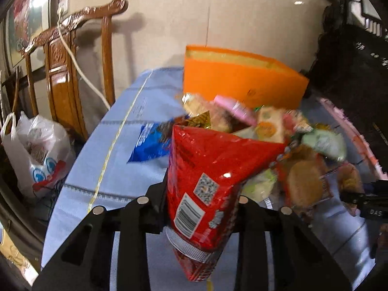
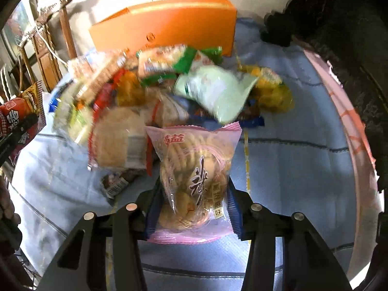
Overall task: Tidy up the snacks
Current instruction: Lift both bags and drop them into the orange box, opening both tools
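My left gripper point(image 1: 198, 194) is shut on a red snack bag point(image 1: 213, 169) with a barcode and QR code, held above the blue tablecloth point(image 1: 116, 155). My right gripper point(image 2: 191, 201) is shut on a pink clear pack of round biscuits point(image 2: 196, 169). A heap of mixed snack packets point(image 2: 150, 89) lies on the cloth in front of both grippers; it also shows in the left wrist view point(image 1: 278, 131). An orange box point(image 1: 242, 82) stands behind the heap, also seen in the right wrist view point(image 2: 167, 24). The red bag appears at the left edge of the right wrist view point(image 2: 17, 118).
A blue packet point(image 1: 150, 143) lies left of the heap. A carved wooden chair point(image 1: 65, 72) and a white plastic bag point(image 1: 36, 155) stand left of the table. A pink table rim point(image 2: 346, 121) curves on the right. Dark furniture point(image 1: 351, 60) is at the far right.
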A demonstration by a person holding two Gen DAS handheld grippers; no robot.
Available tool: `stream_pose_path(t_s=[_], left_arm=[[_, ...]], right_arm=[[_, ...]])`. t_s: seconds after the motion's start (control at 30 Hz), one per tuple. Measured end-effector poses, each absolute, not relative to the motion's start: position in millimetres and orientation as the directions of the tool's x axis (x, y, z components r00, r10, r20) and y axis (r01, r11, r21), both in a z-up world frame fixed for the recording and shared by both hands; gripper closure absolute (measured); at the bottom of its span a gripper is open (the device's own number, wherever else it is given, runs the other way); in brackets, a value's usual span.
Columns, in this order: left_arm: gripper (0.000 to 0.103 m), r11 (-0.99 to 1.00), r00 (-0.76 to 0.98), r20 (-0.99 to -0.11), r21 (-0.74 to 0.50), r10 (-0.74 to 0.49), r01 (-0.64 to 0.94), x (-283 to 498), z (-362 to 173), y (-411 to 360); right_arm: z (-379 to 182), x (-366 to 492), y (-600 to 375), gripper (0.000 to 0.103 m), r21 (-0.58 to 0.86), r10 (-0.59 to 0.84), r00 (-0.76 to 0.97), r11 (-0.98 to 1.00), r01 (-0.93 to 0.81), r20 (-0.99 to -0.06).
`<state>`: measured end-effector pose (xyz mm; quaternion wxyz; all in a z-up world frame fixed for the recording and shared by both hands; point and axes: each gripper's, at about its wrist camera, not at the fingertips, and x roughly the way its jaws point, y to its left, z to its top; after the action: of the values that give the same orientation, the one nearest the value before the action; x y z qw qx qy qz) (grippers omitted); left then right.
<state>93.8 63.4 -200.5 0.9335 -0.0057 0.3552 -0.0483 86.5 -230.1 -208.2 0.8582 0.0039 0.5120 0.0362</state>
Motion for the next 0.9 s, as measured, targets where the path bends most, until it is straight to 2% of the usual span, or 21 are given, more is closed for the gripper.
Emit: stream_pose_path(t_s=[0.3, 0.6, 0.9], left_arm=[[0.073, 0.983, 0.802, -0.569, -0.083, -0.183, 0.166, 76.0, -134.5, 57.6], [0.073, 0.957, 0.805, -0.523, -0.091, -0.28, 0.274, 79.8, -89.7, 51.6], [0.072, 0.936, 0.802, -0.489, -0.101, -0.342, 0.338, 130.3, -46.4, 34.0]], right_arm=[[-143.4, 65.7, -236.6, 0.055, 0.086, 0.108, 0.572, 0.994, -0.066, -0.813], [-85.1, 54.6, -229.0, 0.055, 0.088, 0.075, 0.664, 0.996, -0.014, -0.744], [-21.7, 105.0, -218.6, 0.055, 0.093, 0.087, 0.733, 0.995, -0.032, -0.675]])
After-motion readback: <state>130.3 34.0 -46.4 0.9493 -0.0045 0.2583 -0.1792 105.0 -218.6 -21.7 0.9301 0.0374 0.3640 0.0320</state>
